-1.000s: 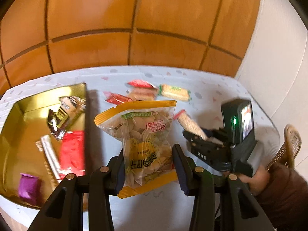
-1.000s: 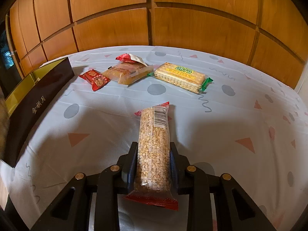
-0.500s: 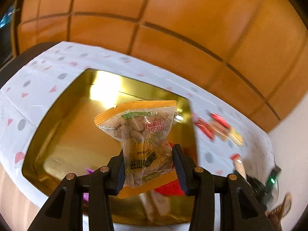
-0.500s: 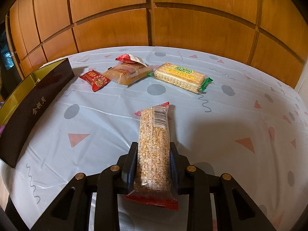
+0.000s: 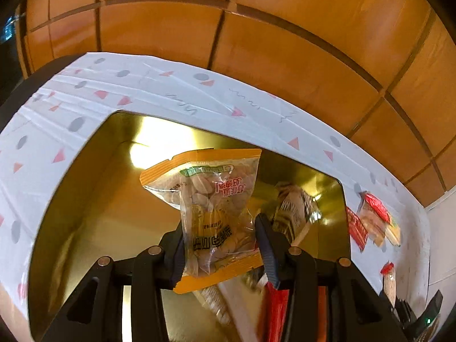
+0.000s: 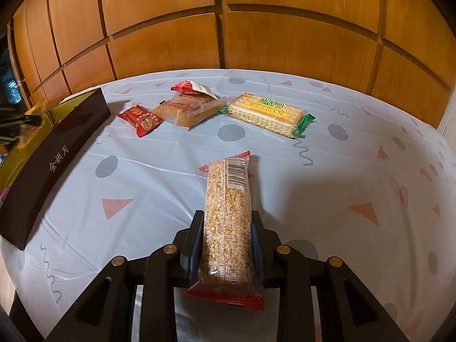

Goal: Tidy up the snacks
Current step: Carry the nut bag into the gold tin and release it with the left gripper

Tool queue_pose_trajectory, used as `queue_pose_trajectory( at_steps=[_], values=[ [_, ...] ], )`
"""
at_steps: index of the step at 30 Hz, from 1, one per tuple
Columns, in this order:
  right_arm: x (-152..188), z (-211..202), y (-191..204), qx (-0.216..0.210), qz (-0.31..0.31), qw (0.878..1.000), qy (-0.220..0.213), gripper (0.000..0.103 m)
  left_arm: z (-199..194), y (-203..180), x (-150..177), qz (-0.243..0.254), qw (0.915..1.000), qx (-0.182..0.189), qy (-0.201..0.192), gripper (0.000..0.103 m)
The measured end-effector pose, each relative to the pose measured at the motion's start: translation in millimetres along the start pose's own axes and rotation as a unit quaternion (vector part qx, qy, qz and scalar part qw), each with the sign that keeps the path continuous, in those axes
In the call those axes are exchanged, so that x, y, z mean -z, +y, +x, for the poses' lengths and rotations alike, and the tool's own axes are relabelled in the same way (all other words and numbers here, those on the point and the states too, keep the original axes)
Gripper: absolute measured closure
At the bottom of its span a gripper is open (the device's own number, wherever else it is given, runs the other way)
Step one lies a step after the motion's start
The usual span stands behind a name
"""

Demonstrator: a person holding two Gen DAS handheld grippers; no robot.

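Observation:
My left gripper (image 5: pixel 219 245) is shut on a clear bag of nuts with orange edges (image 5: pixel 211 208), hanging over the open gold box (image 5: pixel 94 199). Several wrapped snacks (image 5: pixel 293 208) lie in the box's right part, half hidden by the fingers. My right gripper (image 6: pixel 227 245) is shut on a long cereal bar in a clear wrapper with red ends (image 6: pixel 228 213), held just above the tablecloth. The box shows in the right wrist view as a dark wall with gold lettering (image 6: pixel 54 165) at the left.
On the patterned tablecloth (image 6: pixel 342 176) lie a small red packet (image 6: pixel 141 119), a clear-wrapped cake (image 6: pixel 188 108) and a green-ended cracker pack (image 6: pixel 268 114). A wood-panelled wall (image 6: pixel 256 34) closes the back. The table's right edge meets a white wall (image 5: pixel 441 228).
My left gripper carried the bag of nuts leftward from the open table to over the gold box, rolling as it went. The right gripper and its cereal bar have stayed still.

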State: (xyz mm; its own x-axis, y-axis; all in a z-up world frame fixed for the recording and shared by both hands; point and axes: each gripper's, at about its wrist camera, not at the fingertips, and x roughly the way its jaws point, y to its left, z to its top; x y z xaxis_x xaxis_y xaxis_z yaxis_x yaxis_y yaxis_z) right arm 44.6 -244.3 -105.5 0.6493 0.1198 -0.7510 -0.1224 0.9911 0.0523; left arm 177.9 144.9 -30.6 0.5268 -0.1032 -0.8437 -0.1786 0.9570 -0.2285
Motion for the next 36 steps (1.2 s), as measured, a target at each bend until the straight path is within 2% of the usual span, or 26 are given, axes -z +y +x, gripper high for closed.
queue_pose_trajectory(
  at_steps=[4,6,8,11,16,20,27,36],
  values=[
    [0,0,0,-0.001,0.001,1.0,0.0,0.073,18,-7,-2,0.01,0.9994,0.007,0.031,0.056],
    [0,0,-1,-0.001,0.001,1.0,0.0,0.073,17,-8,-1,0.013,0.9996,0.003,0.026,0.053],
    [0,0,-1,-0.001,0.001,1.0,0.0,0.073,13,-7,2,0.011,0.9996,-0.006,0.024,0.044],
    [0,0,-1,-0.001,0.001,1.0,0.0,0.073,2,-3,6,0.003,0.9999,-0.002,0.014,0.044],
    [1,0,1,0.004,-0.002,1.0,0.0,0.073,-24,1,22,0.001,0.9997,-0.02,-0.013,0.044],
    [1,0,2,0.008,-0.005,1.0,0.0,0.073,-38,1,40,0.0,0.9996,-0.024,-0.018,0.044],
    [0,1,3,0.014,-0.01,1.0,0.001,0.073,-70,-11,77,0.029,0.9978,-0.036,-0.048,0.044],
    [0,1,6,0.022,-0.016,1.0,0.003,0.073,-99,-19,103,0.059,0.9932,-0.052,-0.086,0.044]
  ],
)
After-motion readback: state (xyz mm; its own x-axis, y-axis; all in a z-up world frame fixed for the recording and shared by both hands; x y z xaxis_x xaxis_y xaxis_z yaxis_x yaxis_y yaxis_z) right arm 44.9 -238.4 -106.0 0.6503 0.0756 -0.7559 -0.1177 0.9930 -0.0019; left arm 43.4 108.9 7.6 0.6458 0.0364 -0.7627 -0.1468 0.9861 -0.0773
